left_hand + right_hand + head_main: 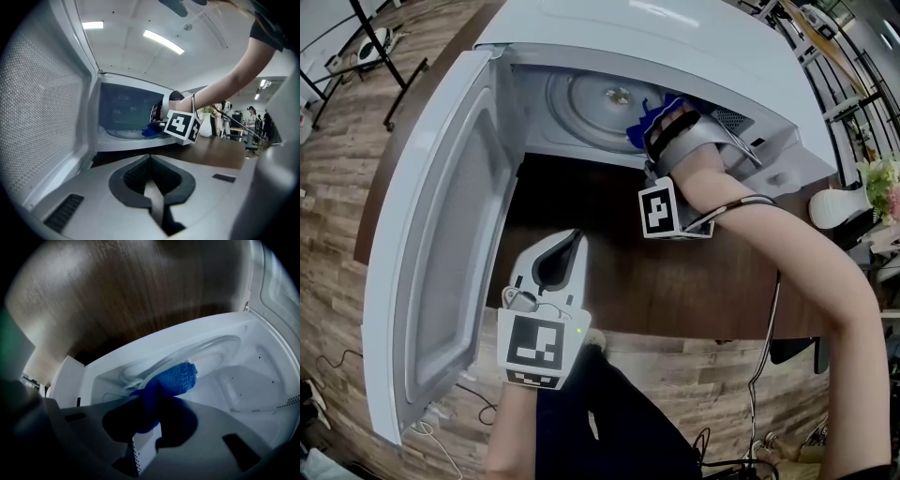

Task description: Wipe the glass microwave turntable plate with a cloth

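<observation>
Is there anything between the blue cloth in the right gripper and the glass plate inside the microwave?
Nothing visible. The door is open, and the right gripper holds the cloth right at the plate.

One microwave (675,37), one plate (581,103), one cloth (176,379)

The white microwave oven's roof (675,37) is covering the back of the round clear glass turntable plate (591,98), while the crumpled blue cloth (639,124) and the grey right gripper (661,129) are hiding what is probably its right rim.
</observation>
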A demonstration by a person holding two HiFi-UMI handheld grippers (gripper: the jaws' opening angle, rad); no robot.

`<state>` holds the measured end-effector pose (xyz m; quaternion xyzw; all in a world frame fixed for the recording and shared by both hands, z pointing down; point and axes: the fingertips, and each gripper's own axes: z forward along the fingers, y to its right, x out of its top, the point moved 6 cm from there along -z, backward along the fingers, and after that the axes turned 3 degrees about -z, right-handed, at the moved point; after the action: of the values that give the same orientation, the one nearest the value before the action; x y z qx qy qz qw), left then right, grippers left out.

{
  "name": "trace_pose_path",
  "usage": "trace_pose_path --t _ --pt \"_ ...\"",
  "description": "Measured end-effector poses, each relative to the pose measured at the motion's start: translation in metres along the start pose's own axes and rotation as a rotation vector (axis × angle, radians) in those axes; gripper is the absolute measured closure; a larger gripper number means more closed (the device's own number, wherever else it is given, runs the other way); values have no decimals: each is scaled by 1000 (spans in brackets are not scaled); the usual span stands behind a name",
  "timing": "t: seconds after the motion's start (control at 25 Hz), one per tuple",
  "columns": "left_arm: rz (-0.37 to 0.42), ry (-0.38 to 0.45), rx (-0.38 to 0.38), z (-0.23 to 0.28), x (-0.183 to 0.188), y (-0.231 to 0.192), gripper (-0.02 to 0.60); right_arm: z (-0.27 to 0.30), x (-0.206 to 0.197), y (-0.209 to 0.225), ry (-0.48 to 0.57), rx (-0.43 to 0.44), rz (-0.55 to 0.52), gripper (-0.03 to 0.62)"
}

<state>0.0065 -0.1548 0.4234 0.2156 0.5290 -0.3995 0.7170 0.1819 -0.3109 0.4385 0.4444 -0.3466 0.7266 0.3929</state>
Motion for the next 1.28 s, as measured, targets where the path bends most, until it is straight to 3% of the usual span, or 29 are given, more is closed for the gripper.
trace_pose_path --t 0.44,0.68,0.84,1.04,1.28 --pt "-26 -21 1 -8 14 4 575 -43 2 -12 78 -27 -2 543" --pt "-28 -62 3 -12 23 4 575 -69 -2 -17 222 -38 139 542" --pt "-24 -95 25 -17 32 0 575 -84 -4 -22 348 -34 304 542" --pt "-12 -119 19 -22 44 2 575 -101 -14 -30 475 46 594 542" --pt "-14 -120 -1 -27 65 7 575 -121 -38 -37 540 108 902 542"
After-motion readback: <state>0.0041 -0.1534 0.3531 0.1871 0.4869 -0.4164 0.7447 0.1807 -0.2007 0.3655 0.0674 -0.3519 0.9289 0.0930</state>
